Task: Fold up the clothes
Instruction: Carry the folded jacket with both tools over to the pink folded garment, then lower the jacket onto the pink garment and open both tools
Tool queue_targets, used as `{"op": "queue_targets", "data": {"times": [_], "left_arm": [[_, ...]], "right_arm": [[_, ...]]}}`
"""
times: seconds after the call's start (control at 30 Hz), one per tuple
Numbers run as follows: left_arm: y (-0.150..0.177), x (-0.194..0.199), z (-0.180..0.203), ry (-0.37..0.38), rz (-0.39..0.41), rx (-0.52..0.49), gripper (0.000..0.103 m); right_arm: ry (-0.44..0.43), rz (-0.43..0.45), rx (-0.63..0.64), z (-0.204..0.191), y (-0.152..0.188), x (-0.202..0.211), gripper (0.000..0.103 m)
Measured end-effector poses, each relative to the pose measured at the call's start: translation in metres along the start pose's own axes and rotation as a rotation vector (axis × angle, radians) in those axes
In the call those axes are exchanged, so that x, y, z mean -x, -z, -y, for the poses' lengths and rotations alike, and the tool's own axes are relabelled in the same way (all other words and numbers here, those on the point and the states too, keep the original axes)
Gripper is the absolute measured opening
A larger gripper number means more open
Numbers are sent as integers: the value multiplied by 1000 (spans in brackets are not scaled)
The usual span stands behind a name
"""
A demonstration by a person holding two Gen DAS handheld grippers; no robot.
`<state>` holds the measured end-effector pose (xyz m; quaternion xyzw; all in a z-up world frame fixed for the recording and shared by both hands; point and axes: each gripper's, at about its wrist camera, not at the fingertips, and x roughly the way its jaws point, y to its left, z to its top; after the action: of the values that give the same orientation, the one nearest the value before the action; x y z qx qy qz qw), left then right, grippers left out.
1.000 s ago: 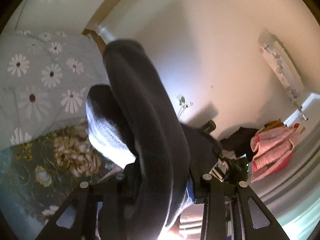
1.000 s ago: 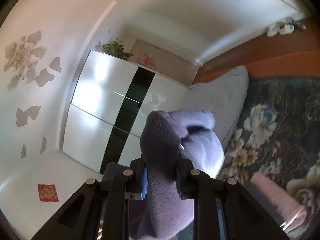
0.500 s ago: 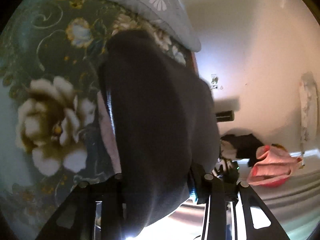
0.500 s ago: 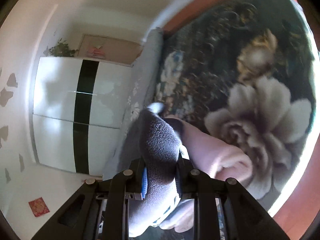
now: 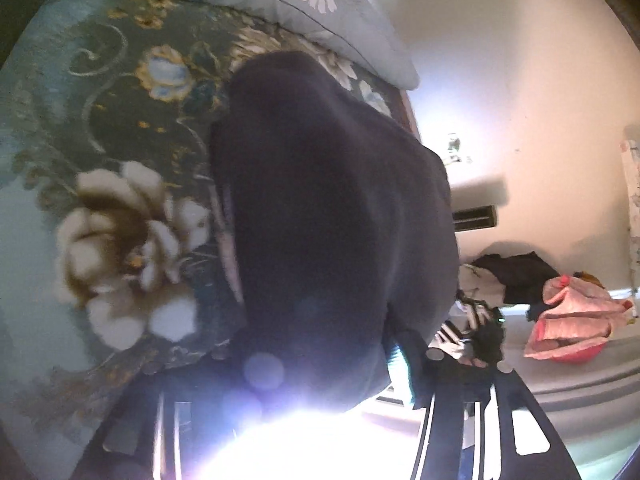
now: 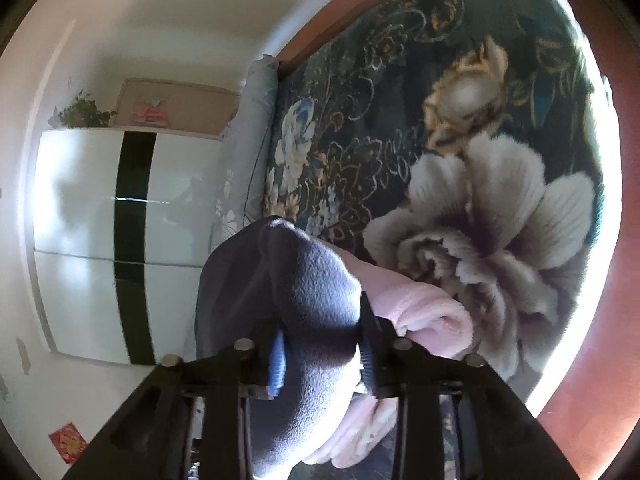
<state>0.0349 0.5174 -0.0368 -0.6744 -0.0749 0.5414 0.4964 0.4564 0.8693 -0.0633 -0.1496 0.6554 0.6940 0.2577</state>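
A dark navy fleece garment (image 5: pixel 332 216) fills the middle of the left wrist view and hangs over the floral bedspread (image 5: pixel 120 152). My left gripper (image 5: pixel 320 364) is shut on it, though glare and cloth hide most of the fingers. In the right wrist view my right gripper (image 6: pixel 322 344) is shut on a bunched fold of the same navy fleece garment (image 6: pixel 308 300). A folded pink fleece garment (image 6: pixel 420 308) lies on the bedspread (image 6: pixel 440 92) just right of that gripper, touching the navy cloth.
A grey daisy-print pillow (image 5: pixel 320 8) lies at the head of the bed. A heap of dark and pink clothes (image 5: pixel 560 304) sits by the wall on the right. A white wardrobe (image 6: pixel 88 240) stands past the bed. The bed's wooden edge (image 6: pixel 600 320) runs along the right.
Both grippers have swung down from pointing at the walls toward the bedspread, carrying the navy garment with them. The navy cloth now hangs close over the bed beside the pink garment.
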Motion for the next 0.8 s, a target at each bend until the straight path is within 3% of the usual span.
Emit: {"op": "queue_targets", "data": {"times": [0.1, 0.2, 0.33, 0.57, 0.67, 0.8], "left_arm": [[2, 22, -6, -64, 44, 6, 60], [4, 47, -8, -106, 118, 29, 60], [3, 58, 29, -130, 184, -50, 60], [7, 1, 115, -170, 128, -256, 60], [4, -26, 127, -228, 112, -311, 60], [-4, -50, 119, -285, 104, -306, 61]], "right_arm": [[41, 47, 5, 0, -1, 21, 47], [47, 14, 110, -29, 12, 15, 49], [55, -36, 256, -69, 30, 5, 49], [75, -130, 518, -139, 64, -22, 49], [107, -178, 627, -160, 82, -57, 49], [148, -196, 634, -152, 84, -90, 49]]}}
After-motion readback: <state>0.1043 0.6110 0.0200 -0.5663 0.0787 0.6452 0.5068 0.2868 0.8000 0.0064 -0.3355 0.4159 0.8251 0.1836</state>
